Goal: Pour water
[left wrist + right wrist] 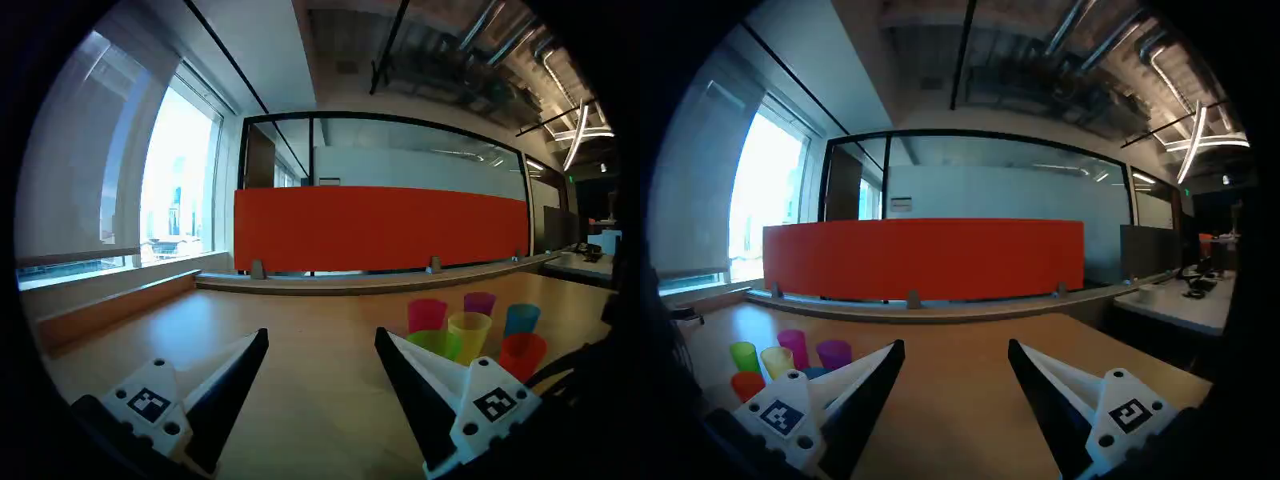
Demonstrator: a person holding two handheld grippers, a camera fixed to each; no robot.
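In the left gripper view, several plastic cups stand close together on the wooden table (320, 376): a pink cup (426, 314), a purple cup (479, 303), a yellow cup (470, 330), a green cup (436, 342), a blue cup (522, 318) and an orange cup (522, 353). They lie ahead and to the right of my left gripper (322, 344), which is open and holds nothing. In the right gripper view the same cups sit low on the left: green (743, 354), yellow (777, 360), pink (794, 346), purple (834, 353), orange (747, 385). My right gripper (954, 352) is open and holds nothing.
An orange divider panel (380, 228) runs along the table's far edge. Windows (176, 192) line the left wall above a wooden ledge (112, 308). Another desk with equipment (1192, 296) stands to the right in the right gripper view.
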